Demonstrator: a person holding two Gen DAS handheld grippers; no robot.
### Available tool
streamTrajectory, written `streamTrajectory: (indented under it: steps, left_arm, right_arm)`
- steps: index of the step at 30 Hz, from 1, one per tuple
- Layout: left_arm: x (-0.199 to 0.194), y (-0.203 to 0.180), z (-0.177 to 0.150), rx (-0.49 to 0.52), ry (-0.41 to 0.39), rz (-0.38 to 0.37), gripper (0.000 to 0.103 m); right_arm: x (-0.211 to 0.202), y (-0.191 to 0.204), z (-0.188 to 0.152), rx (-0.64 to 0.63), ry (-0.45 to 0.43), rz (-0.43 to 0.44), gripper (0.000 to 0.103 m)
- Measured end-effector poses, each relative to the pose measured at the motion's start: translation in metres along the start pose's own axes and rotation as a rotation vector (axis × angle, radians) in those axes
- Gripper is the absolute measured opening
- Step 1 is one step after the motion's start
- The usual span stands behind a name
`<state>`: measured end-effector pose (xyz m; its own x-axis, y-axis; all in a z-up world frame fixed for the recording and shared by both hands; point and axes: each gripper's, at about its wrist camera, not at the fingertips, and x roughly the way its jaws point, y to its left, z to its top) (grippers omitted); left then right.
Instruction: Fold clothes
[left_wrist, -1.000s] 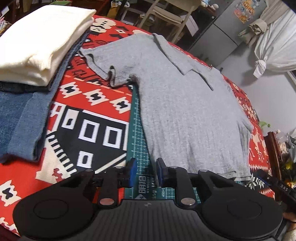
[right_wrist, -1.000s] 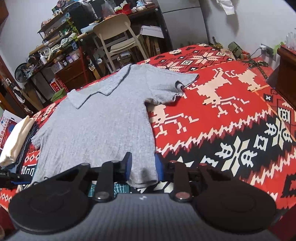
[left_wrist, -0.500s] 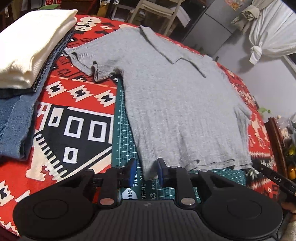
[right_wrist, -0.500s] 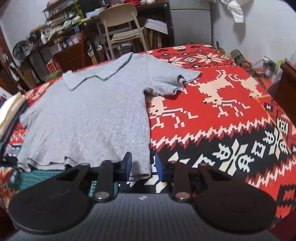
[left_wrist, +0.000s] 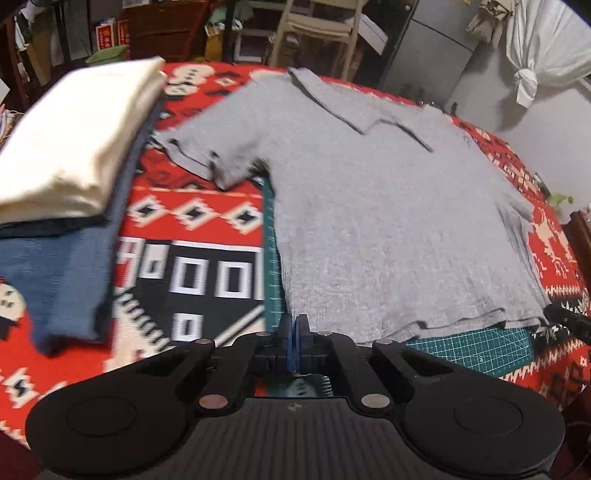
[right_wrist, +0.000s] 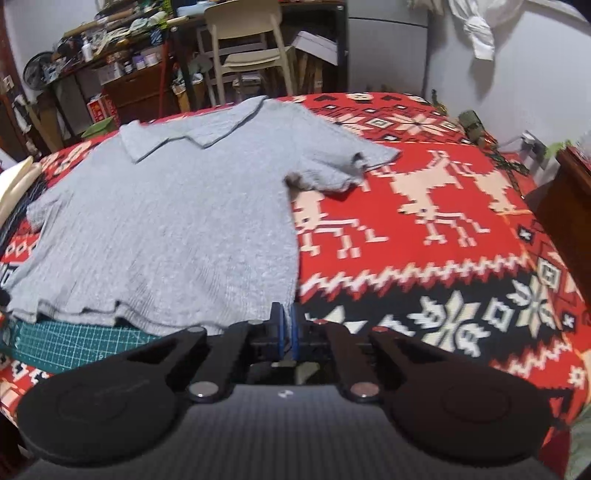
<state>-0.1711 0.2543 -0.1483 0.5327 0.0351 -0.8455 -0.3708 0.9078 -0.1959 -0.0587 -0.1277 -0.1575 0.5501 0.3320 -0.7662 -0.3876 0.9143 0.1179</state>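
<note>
Where the red patterned blanket (left_wrist: 207, 206) covers the surface, a stack of folded clothes (left_wrist: 74, 147) sits at the far left: a cream piece on top, blue denim beneath. Just right of the stack, a grey collared shirt (left_wrist: 388, 221) lies flat and face up, collar away from the grippers, sleeves spread to each side. A green cutting mat (left_wrist: 476, 345) shows under its hem. The left gripper (left_wrist: 294, 334) is at the shirt's lower left hem corner, jaws closed together on the fabric edge there. The right gripper (right_wrist: 284, 326) is at the lower right hem corner, jaws nearly together and pinching that corner. Right of the shirt (right_wrist: 166, 229), the blanket (right_wrist: 424, 229) is bare. A chair (right_wrist: 247, 44) stands beyond the collar.
</note>
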Motion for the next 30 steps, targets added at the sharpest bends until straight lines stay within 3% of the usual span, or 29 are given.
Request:
streamTrajectory:
  steps: [4,9,14,20,22,30]
  left_arm:
    - [-0.013,0.013,-0.002,0.014,0.003,0.018,0.002]
    - [0.0,0.014,-0.011,0.029,0.071,0.035,0.002]
    - [0.004,0.011,-0.012,0.06,0.077,0.056,0.002]
    - [0.003,0.008,-0.014,0.075,0.082,0.093,0.018]
    - [0.0,0.008,-0.013,0.073,0.079,0.089,0.03]
    - [-0.016,0.008,-0.002,0.038,0.029,0.046,0.037]
  right_arm:
    - [-0.013,-0.015,0.004,0.034,0.015,0.001,0.004]
    - [-0.013,-0.021,-0.01,0.054,0.075,0.003,0.004]
    - [-0.009,-0.021,-0.018,0.055,0.093,0.001,0.004]
    - [-0.013,-0.022,-0.014,0.06,0.091,0.008,0.013]
    - [-0.018,-0.026,-0.011,0.068,0.078,0.007,0.018]
    - [-0.017,-0.064,0.037,0.111,-0.019,-0.01,0.02]
